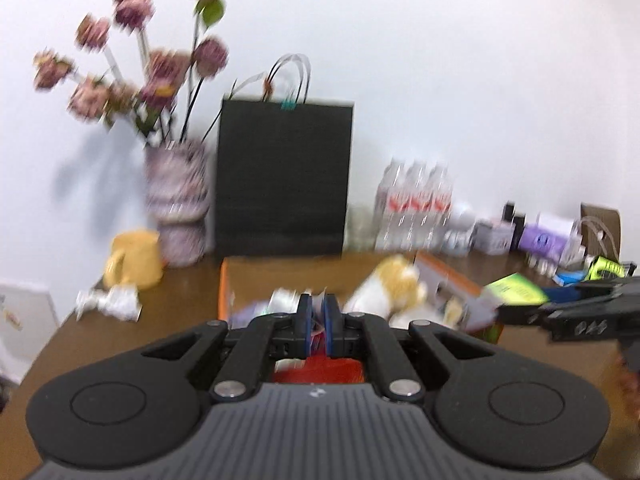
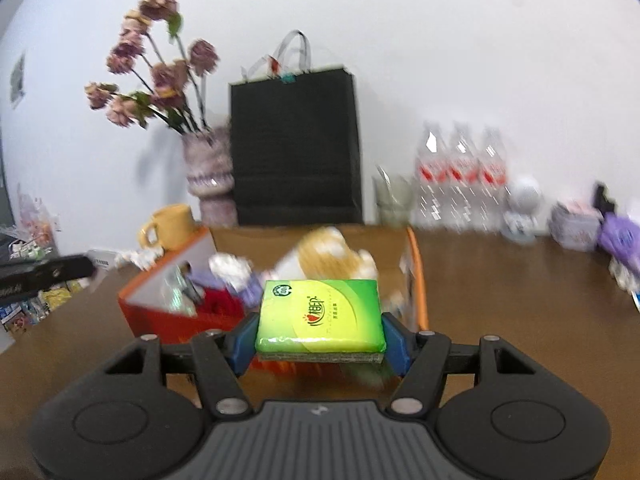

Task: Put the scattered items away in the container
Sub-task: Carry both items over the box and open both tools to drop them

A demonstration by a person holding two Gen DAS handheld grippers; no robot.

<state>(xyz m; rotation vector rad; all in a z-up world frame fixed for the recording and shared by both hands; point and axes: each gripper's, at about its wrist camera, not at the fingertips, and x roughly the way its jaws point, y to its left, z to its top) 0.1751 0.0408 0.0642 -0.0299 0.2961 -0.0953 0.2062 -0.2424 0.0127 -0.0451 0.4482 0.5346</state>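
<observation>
Brown wood table [image 2: 500, 272] under it all, wide and mostly bare on the right. At the back, against the white wall, a tall black paper bag [image 2: 296, 144]. In front of that, the orange cardboard box [image 2: 160, 312], open on top, the place for the scattered things. Already inside: a tan and white plush toy [image 2: 328, 256] and a heap of purple, red and shiny bits [image 2: 224, 288]. So, by the look of it, well begun but not done. Up in the air just this side of the box, not yet in it: a green tissue pack [image 2: 320, 312], lying flat, squeezed at both ends by the blue pads of the right gripper [image 2: 320, 342]. Left gripper [image 1: 318, 312] also near the box, jaws pressed tight together, with maybe a thin scrap of red and white nipped in the gap; too blurry to say for sure. Left to pick up, as a guess: a crumpled white wrapper [image 1: 112, 302] on the table beside the yellow mug [image 1: 134, 258], and some little packets [image 2: 40, 304] far off at the left edge. Hard to make out: most of the box floor, hidden behind the pack and the grippers; the small boxes and jars [image 1: 520, 236] along the wall, smeared by blur; the hands of the person, out of view.
</observation>
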